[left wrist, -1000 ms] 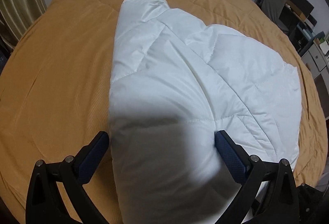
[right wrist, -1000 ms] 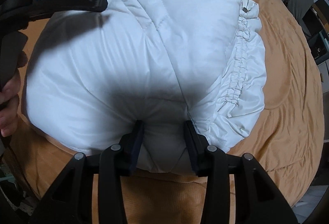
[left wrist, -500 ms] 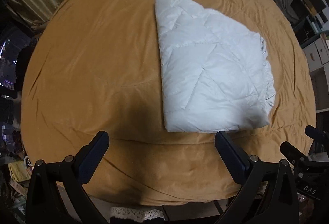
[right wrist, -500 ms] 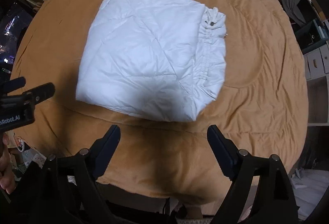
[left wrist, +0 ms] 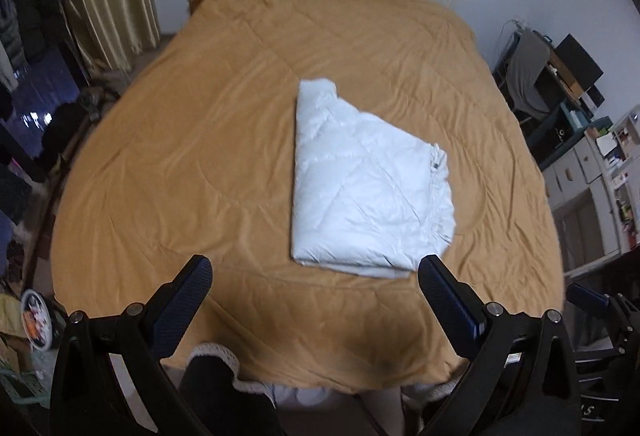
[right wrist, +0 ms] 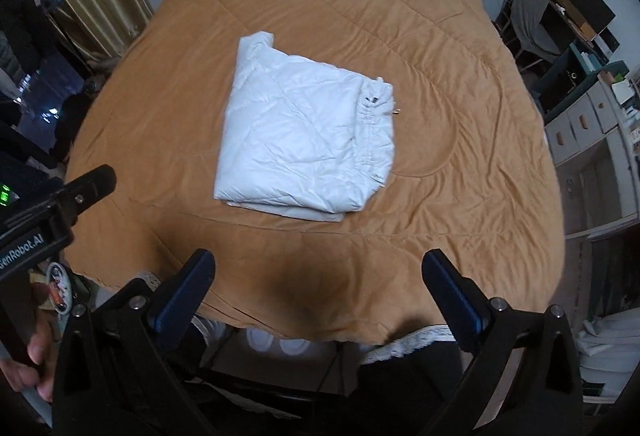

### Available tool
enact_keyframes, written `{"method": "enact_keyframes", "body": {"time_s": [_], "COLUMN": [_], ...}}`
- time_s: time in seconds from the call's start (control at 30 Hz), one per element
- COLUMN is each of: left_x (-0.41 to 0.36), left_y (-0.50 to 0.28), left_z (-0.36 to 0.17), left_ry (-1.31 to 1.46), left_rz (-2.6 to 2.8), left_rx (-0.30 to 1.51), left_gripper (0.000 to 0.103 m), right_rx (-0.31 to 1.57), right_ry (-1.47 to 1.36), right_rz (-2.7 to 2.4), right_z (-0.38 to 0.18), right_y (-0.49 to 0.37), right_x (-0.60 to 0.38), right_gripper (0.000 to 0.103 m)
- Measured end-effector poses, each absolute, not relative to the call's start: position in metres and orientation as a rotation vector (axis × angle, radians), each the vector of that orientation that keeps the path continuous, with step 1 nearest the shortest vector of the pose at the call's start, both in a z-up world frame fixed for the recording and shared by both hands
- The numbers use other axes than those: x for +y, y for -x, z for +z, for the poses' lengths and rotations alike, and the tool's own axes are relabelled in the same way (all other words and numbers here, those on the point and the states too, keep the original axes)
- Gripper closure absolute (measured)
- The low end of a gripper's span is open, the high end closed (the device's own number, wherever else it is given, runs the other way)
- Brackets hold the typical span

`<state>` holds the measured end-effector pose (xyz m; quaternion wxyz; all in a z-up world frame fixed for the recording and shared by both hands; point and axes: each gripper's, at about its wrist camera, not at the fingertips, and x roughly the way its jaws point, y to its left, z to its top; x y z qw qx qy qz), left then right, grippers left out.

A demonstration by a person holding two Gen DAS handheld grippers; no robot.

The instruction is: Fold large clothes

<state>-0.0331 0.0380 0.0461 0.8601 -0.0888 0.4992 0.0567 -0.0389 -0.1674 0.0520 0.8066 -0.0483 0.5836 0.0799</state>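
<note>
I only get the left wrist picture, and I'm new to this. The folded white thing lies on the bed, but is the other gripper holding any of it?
Observer: No. In the right wrist view the right gripper has its jaws opening with nothing between them. The white garment lies apart on the orange bedspread.
Operator: Who holds my gripper?
Observer: A person's hand shows at that view's lower left edge, under the left gripper.
Operator: Any markings on it?
Observer: Yes, white lettering ending "Robot.AI" on its side.
</note>
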Motion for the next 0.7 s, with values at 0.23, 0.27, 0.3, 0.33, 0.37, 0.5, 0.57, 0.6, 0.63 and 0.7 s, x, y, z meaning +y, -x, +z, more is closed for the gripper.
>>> {"method": "enact_keyframes", "body": {"time_s": [0.23,0.27,0.3,0.33,0.37,0.5,0.57,0.6,0.63,0.7], "left_x": [0.030,0.028,0.027,0.026,0.027,0.032,0.033,0.033,0.033,0.033], "left_y": [0.028,0.028,0.029,0.028,0.028,0.026,0.025,0.025,0.026,0.025], "left_z": [0.009,0.009,0.011,0.011,0.012,0.008,0.004,0.002,0.000,-0.003], "left_ry": [0.185,0.178,0.173,0.175,0.181,0.196,0.202,0.202,0.200,0.197], "left_rz": [0.112,0.109,0.105,0.105,0.108,0.121,0.119,0.120,0.122,0.121], "left_rx": [1.132,1.127,1.122,1.119,1.116,1.139,1.156,1.162,1.168,1.178], "left_gripper": [0.000,0.000,0.000,0.000,0.000,0.000,0.000,0.000,0.000,0.000], "right_rx": [1.321,1.332,1.329,1.316,1.302,1.291,1.310,1.315,1.318,1.314], "right_ry": [0.122,0.109,0.107,0.106,0.110,0.139,0.141,0.143,0.147,0.146], "right_rz": [0.135,0.151,0.159,0.164,0.164,0.142,0.146,0.145,0.141,0.138], "right_z": [-0.002,-0.002,-0.001,0.002,0.004,0.002,-0.003,-0.004,-0.005,-0.005], "right_y": [0.043,0.044,0.046,0.048,0.049,0.052,0.051,0.051,0.051,0.051], "right_x": [-0.166,-0.166,-0.166,-0.165,-0.164,-0.160,-0.160,-0.160,-0.160,-0.162], "right_gripper": [0.000,0.000,0.000,0.000,0.000,0.000,0.000,0.000,0.000,0.000]}}
